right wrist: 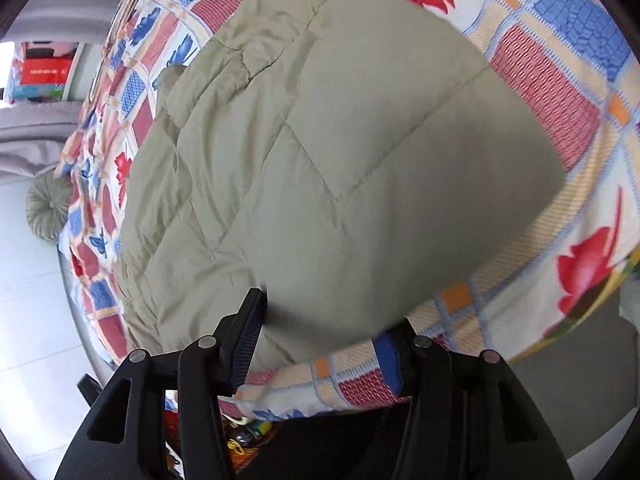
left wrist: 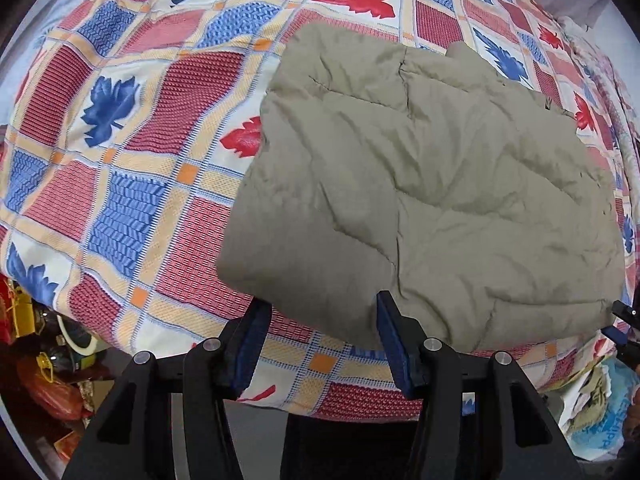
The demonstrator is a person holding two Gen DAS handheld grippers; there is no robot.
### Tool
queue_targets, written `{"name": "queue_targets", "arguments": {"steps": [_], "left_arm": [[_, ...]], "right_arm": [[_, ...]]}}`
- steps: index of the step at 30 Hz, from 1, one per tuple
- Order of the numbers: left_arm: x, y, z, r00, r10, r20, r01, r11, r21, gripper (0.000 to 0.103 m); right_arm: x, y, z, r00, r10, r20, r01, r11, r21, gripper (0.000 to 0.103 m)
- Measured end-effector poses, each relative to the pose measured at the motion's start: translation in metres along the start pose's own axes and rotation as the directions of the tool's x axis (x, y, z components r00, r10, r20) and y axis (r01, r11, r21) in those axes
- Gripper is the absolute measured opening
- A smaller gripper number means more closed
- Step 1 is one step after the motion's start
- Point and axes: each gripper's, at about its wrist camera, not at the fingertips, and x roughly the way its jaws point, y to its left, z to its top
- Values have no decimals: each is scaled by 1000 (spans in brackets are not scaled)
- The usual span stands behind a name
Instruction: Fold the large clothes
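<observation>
Left tool points down over the folded jacket on the bed, jaws apart, empty. Right tool angles down, likewise parted and empty.

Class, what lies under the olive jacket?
The patchwork leaf-print bedcover runs under the jacket on every visible side. The patch beneath it is covered and cannot be seen.

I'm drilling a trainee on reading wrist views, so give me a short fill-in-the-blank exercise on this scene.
1. The folded jacket is ____ in colour.
2. It lies on a bedspread printed with red and blue ____.
3. The left gripper has its jaws ____, holding nothing.
4. The right gripper holds ____.

Missing words: olive green; leaves; open; nothing
</observation>
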Motion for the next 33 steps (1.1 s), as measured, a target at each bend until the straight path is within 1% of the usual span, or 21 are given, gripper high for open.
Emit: {"name": "queue_targets", "arguments": {"steps": [2,3,6,8,10,11,13,14,16,20,22,24,25,29,32,33], "left_arm": [[-11,6,1,999,36,32,-36,999,11,55],[-14,10,3,998,40,39,-40,999,9,55],[-17,22,9,998,42,41,-42,999,-11,55],[-14,24,16,998,46,43,-45,999,-23,55],[-11,26,22,999,32,40,-31,999,-30,56],[-8,23,24,999,33,40,-32,999,-30,75],[-10,22,27,996,49,71,-47,998,-28,103],[-11,21,28,994,53,93,-51,998,-22,103],[-7,20,33,996,40,80,-41,999,1,103],[-1,21,39,998,14,65,-15,1000,14,103],[1,22,42,998,7,68,-8,1000,15,103],[4,22,45,997,6,74,-8,1000,25,103],[7,22,48,997,6,71,-8,999,31,103],[18,23,54,998,-2,63,1,1000,28,103],[28,27,60,998,6,68,-8,1000,29,103],[31,29,62,998,-13,61,10,999,34,103]], "right_arm": [[-7,2,-5,1000,-14,-3,14,1000,-20,56],[-11,6,-7,1000,-17,-1,17,999,-28,56],[-22,3,-21,1000,-9,6,10,998,-63,56],[-23,10,-26,1000,1,12,0,995,-97,56],[-23,23,-27,1000,2,16,0,990,-138,56],[-21,30,-29,1000,0,15,2,987,-158,56],[-19,44,-32,1000,1,16,2,981,-195,56],[-17,54,-34,1000,-3,16,6,976,-219,56],[-12,70,-37,1000,-16,19,20,964,-265,56],[1,97,-44,999,-41,8,41,936,-349,56],[9,106,-46,999,-47,-5,42,930,-365,56],[16,115,-48,998,-53,-15,43,926,-375,61],[20,119,-50,998,-59,-19,47,924,-380,65],[31,131,-56,997,-72,-19,58,913,-404,65],[40,134,-58,997,-78,-26,61,908,-414,65],[44,133,-59,996,-81,-30,61,908,-415,65]]}}
